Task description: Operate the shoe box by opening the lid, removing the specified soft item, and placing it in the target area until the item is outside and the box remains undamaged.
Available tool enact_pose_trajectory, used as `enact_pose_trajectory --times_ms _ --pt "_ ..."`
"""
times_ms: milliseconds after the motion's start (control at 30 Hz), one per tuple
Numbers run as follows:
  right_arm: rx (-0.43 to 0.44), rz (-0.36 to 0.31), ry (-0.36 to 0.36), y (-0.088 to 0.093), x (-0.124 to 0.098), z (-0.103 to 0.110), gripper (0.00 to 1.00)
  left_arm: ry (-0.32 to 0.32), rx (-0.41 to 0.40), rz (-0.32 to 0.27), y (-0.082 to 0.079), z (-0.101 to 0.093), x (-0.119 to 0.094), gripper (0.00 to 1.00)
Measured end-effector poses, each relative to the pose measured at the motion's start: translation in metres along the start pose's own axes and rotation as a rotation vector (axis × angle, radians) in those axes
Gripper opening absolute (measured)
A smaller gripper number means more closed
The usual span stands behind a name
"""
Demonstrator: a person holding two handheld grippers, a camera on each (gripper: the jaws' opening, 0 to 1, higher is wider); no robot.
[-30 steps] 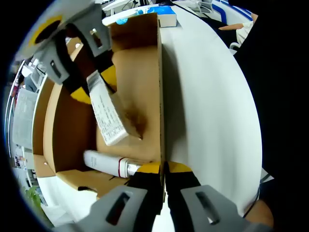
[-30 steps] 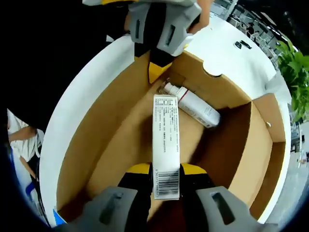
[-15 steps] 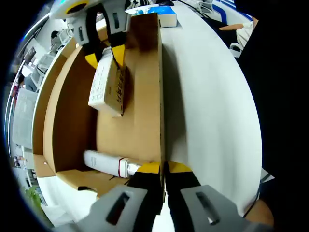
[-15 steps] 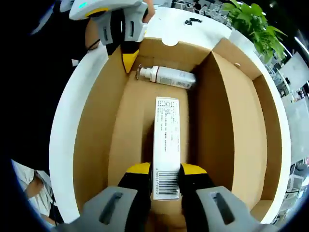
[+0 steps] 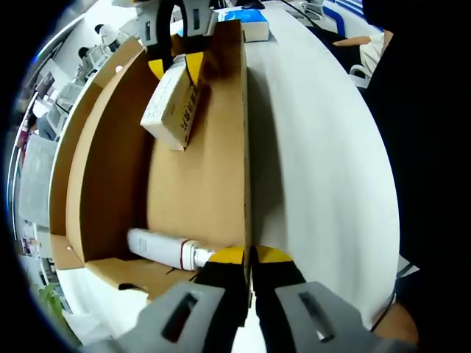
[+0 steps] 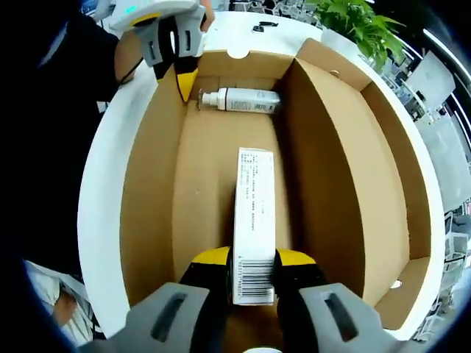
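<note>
— While the box (image 6: 353, 184) sits open on the white surface (image 5: 324, 162), where is each claw?
— The left claw (image 5: 249, 256) is at the near corner, its yellow-tipped jaws pinched together on the top edge of the long side wall. In the right gripper view you see it (image 6: 186, 77) at the far left corner, on that same wall.
— And the right one?
— The right claw (image 6: 253, 256) is clenched on a carton (image 6: 253, 220), a long white pack with small print and a barcode at the gripped end. From the left gripper view the same claw (image 5: 176, 66) comes in at the top, with the carton (image 5: 174, 103) tilted and hanging above the cardboard floor, over the far part of the box.
— Is it out of the box?
— I can't say it is; it looks raised, yet it is over the inside of the box, between the walls.
— Anything else in there?
— A white bottle (image 6: 239, 99) lies on its side along the end wall, its cap just beside the left claw. In the left gripper view it (image 5: 165, 250) lies just beyond that claw's jaws.
— The lid?
— Open, lying out on the far side of the box from the left claw.
— And around it?
— A blue and white pack (image 5: 250, 22) lies on the surface past the far end of the box, and a green plant (image 6: 360, 26) stands beyond the surface.
</note>
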State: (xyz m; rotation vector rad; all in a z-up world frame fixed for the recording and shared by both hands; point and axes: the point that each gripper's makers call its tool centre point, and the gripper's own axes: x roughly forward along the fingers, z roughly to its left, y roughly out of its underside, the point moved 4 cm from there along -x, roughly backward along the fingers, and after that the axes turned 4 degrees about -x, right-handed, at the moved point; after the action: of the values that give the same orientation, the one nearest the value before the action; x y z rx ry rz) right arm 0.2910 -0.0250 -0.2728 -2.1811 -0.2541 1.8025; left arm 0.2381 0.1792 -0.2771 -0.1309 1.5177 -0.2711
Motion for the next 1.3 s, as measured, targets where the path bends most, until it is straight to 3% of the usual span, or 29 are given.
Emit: enact_pose_trajectory --times_ms 133,267,400,500,667,733,900,1100,1200,1300 --pt "0.027 -0.01 -0.005 0.0 0.0 -0.002 0.26 0.0 0.0 -0.002 0.001 0.0 0.0 0.02" --pt "0.032 -0.052 0.021 -0.008 -0.002 -0.004 0.45 0.001 0.002 -0.003 0.001 0.0 0.0 0.02" --pt "0.031 -0.097 0.059 -0.016 0.0 -0.009 0.52 0.002 0.002 -0.003 0.001 0.0 0.0 0.02" --pt "0.049 -0.118 0.079 -0.018 0.003 -0.011 0.51 0.001 0.002 -0.002 0.0 0.0 0.0 0.02" --pt "0.141 -0.146 0.09 -0.017 0.009 -0.011 0.52 0.002 0.003 -0.003 0.0 0.0 0.0 0.02" --pt "0.215 -0.137 0.083 -0.014 0.012 -0.009 0.51 0.003 0.003 -0.004 0.0 0.0 0.0 0.02" --pt "0.17 -0.143 0.084 -0.014 0.016 0.001 0.43 0.003 0.004 -0.004 0.0 0.0 0.0 0.02" --pt "0.172 -0.149 0.077 -0.015 0.02 0.0 0.36 0.003 0.005 -0.003 0.0 0.0 0.0 0.02" --pt "0.171 -0.157 0.075 -0.016 0.02 0.0 0.28 0.003 0.005 -0.002 0.0 0.0 0.0 0.02" --pt "0.16 -0.157 0.077 -0.016 0.021 0.0 0.28 0.004 0.006 -0.003 0.001 0.0 0.0 0.02"
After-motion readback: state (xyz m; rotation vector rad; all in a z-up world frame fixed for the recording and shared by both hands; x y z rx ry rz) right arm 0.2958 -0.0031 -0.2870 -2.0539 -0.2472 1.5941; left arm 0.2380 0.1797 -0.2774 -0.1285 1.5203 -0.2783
